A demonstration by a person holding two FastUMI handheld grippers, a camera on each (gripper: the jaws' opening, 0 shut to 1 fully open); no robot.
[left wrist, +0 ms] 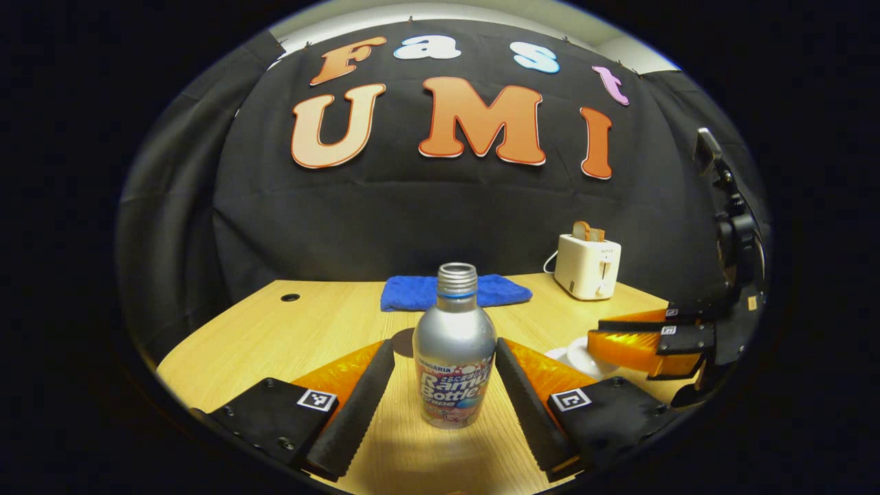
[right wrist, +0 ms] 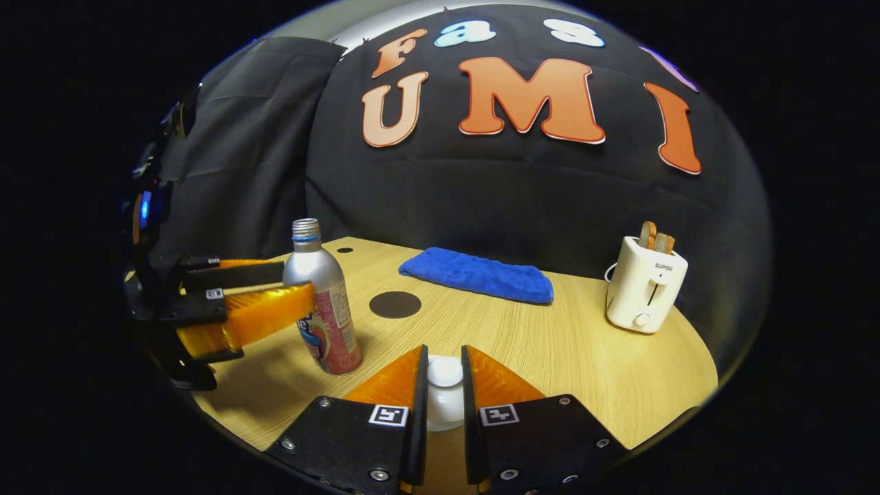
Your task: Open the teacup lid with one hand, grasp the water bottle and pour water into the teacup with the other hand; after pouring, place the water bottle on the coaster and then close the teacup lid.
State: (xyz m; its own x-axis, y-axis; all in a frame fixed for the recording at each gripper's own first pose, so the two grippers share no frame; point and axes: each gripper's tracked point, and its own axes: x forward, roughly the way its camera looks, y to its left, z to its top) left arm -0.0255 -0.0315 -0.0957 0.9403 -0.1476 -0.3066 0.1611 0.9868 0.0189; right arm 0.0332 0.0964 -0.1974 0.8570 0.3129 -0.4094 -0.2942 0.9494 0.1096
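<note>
A silver bottle (left wrist: pixel 454 347) stands upright and uncapped on a wooden desk (left wrist: pixel 316 326), framed between the spread fingers of the left gripper (left wrist: pixel 445 371), which flank it on both sides with a visible gap to each, in the left gripper view. The jaws are wide and grip nothing. Seen from the right gripper view, the same bottle (right wrist: pixel 322 307) stands at the left of the desk (right wrist: pixel 564 350) with the left gripper (right wrist: pixel 302 289) reaching in from the side, one finger crossing in front of the bottle's body and the other passing behind it. In that view the right gripper (right wrist: pixel 445 375) sits narrowed about the white knob of the lid (right wrist: pixel 445 372) of a white teacup (right wrist: pixel 444 409); the fingers stand just at either side of the knob, though whether they press on it cannot be told. The left gripper view shows the right gripper (left wrist: pixel 597 338) low over the white cup (left wrist: pixel 576 359) at the right of the desk, near the bottle. A round dark coaster (right wrist: pixel 394 304) lies flat and bare on the desk behind the bottle, apart from it. Farther back, a folded blue cloth (right wrist: pixel 478 275) lies near the booth's black wall, and a white toaster (right wrist: pixel 645 284) with two slices of bread (right wrist: pixel 656 237) sticking up stands at the right rear corner.
</note>
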